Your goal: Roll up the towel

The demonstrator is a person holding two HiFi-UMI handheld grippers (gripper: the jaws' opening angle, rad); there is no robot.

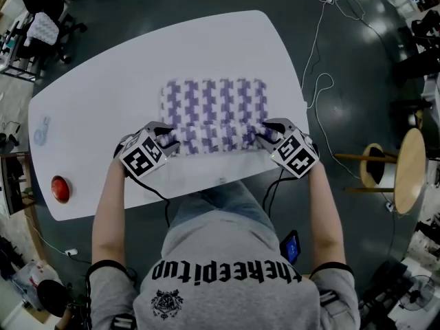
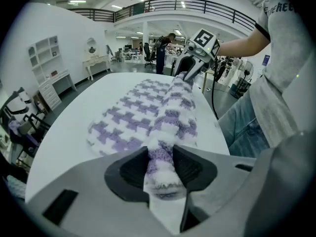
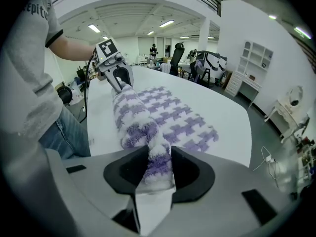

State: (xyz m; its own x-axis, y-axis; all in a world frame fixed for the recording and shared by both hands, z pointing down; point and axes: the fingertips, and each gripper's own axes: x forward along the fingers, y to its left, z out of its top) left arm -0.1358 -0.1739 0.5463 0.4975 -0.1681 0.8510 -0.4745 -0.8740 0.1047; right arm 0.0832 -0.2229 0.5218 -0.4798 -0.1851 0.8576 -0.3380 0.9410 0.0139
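Observation:
A white towel with a purple houndstooth pattern [image 1: 214,105] lies flat on the white table [image 1: 103,91], and its near edge is rolled into a thick tube [image 1: 213,141]. My left gripper [image 1: 167,140] is shut on the left end of that roll [image 2: 170,127], the fluffy cloth pinched between its dark pads [image 2: 132,172]. At the other end my right gripper [image 1: 265,135] is shut on the roll [image 3: 136,120], cloth squeezed between its pads [image 3: 185,172]. Each gripper view shows the opposite gripper far along the roll: the right one [image 2: 193,60], the left one [image 3: 117,72].
A red round button [image 1: 60,188] sits near the table's front left corner. A white cable [image 1: 315,81] trails on the floor to the right, beside a wooden stool [image 1: 407,170]. An office chair [image 1: 41,26] stands at the far left.

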